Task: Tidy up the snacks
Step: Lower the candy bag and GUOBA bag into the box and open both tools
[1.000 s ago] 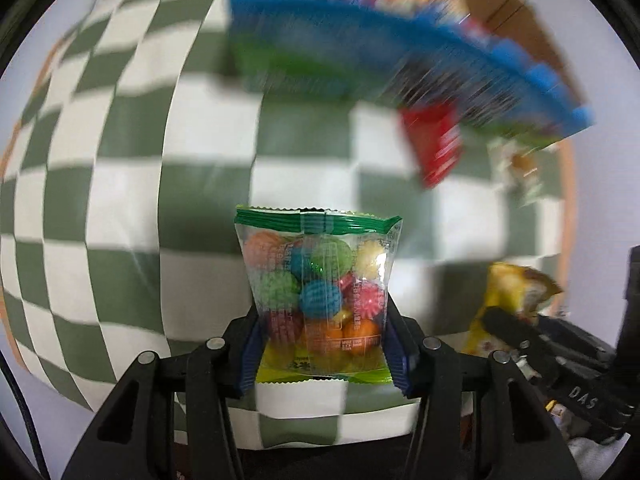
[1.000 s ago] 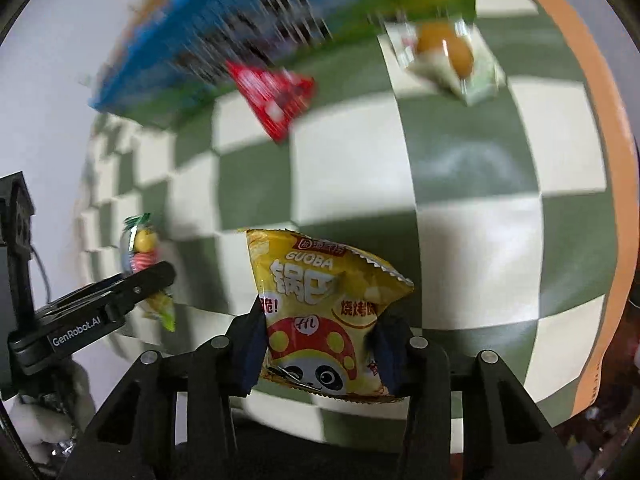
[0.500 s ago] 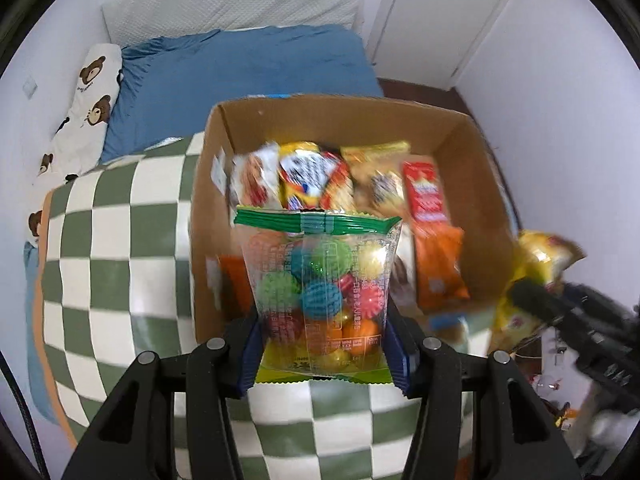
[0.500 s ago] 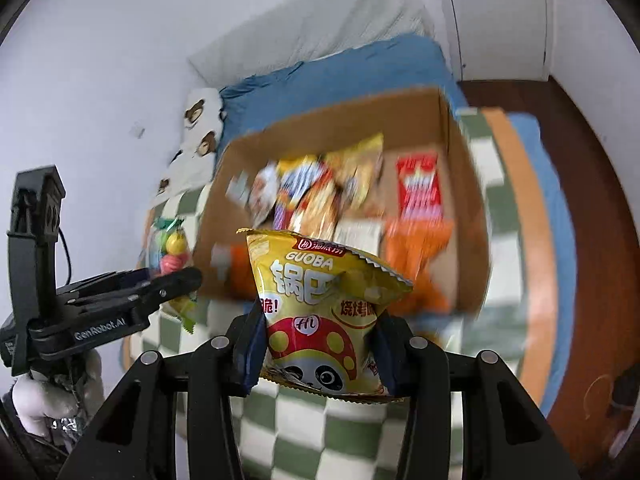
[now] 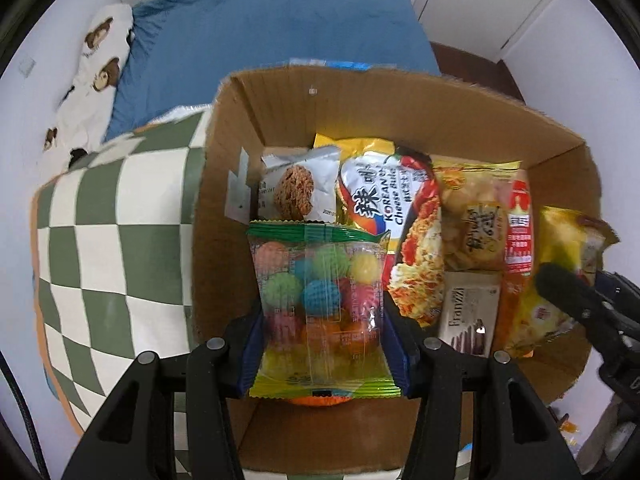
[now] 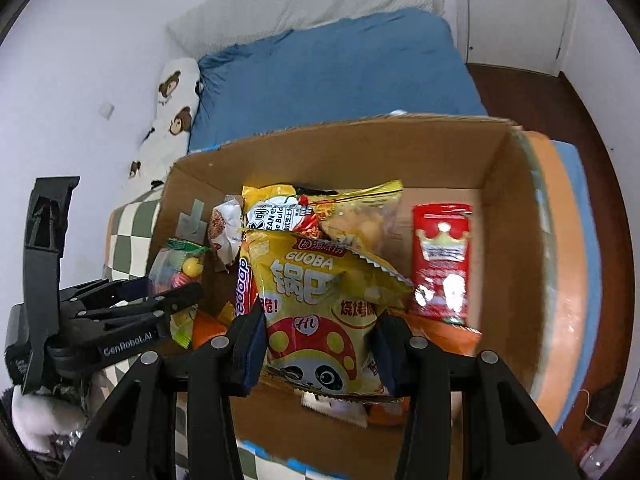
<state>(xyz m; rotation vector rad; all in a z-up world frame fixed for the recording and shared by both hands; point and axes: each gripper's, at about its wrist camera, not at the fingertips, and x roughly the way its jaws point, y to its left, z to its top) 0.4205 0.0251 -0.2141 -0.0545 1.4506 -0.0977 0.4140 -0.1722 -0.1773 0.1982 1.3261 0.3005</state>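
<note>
Pretty clearly someone's bedroom — bed with a blue sheet, a teddy-bear print pillow, white door.

Both tools are matte black plastic. The left gripper has 2 angular fingers lined with ribbed blue pads, and 4 round silver screw heads cross its linkage. The right gripper matches it: blue pads, 4 silver screws. In the right wrist view, the left gripper's side reads "GenRobot.AI" in white, below a tall black bracket.
</note>
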